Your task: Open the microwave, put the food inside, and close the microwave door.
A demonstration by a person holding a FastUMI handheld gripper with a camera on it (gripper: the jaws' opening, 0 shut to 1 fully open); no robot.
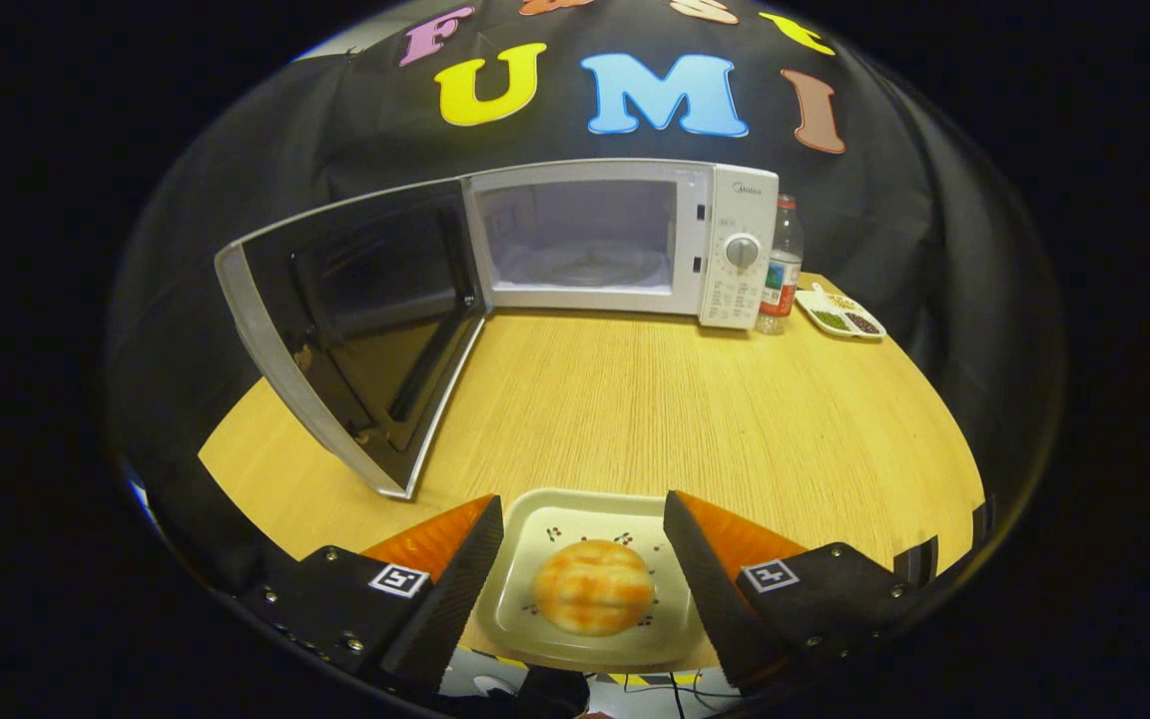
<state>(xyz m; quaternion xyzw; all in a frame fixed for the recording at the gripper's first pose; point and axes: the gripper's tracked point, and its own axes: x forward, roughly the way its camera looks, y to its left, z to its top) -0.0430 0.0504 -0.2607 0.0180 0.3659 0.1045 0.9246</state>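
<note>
Golden, soft-looking bun (593, 587) sits loose on a rigid, likely slippery plate (525, 609) at the bench (635, 399) edge, between the gripper's (583, 559) wide-spread, empty fingers; grip the plate rims, keeping it level.

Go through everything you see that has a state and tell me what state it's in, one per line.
Microwave door: swung wide open to the left.
Microwave: cavity open, no food inside.
Bun: on the plate, between the jaws, not gripped.
Plate: flat on the table's near edge.
Gripper: jaws open, either side of the plate.
Bottle: upright, capped, right of the microwave.
Divided dish: filled, beside the bottle.
</note>
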